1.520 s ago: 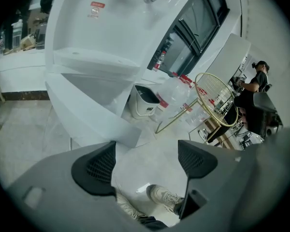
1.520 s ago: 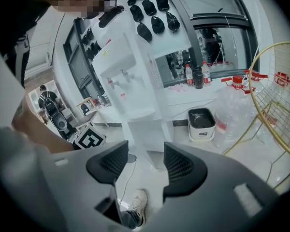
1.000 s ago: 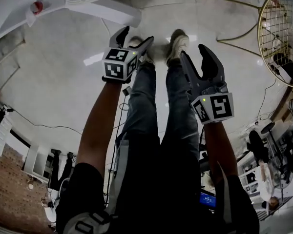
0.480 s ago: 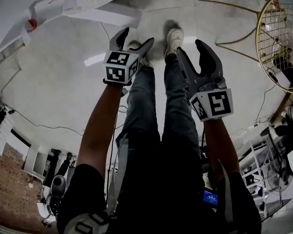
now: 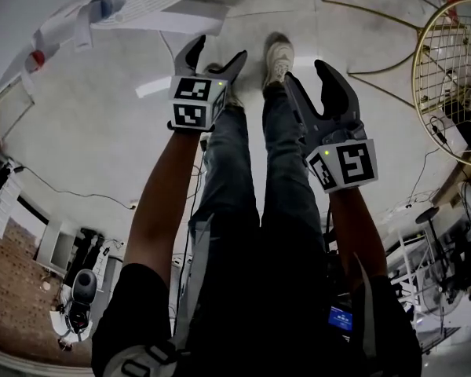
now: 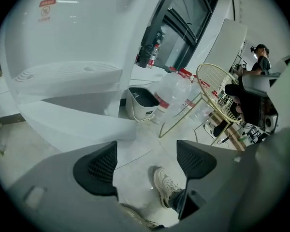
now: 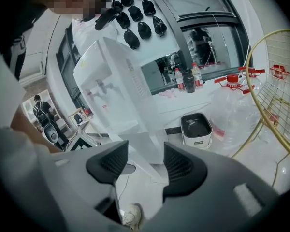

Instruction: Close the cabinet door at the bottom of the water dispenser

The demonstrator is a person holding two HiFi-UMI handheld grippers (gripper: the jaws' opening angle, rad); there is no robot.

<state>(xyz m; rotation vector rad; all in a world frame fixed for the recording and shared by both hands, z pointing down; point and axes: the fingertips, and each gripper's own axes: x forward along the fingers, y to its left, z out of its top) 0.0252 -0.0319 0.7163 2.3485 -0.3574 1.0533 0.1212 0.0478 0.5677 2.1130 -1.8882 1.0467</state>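
Both left gripper (image 5: 217, 49), right gripper (image 5: 308, 73) fingers apart, empty; pale tiled floor (image 5: 102, 124); water dispenser (image 7: 111, 81) ahead.

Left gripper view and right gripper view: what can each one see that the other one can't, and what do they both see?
Only the left gripper view shows the red sign high on the water dispenser. Only the right gripper view shows the dispenser's taps and the black things hung in rows above it. Both views show the dispenser, a small white bin with a dark top, the gold wire chair and a pale shoe.
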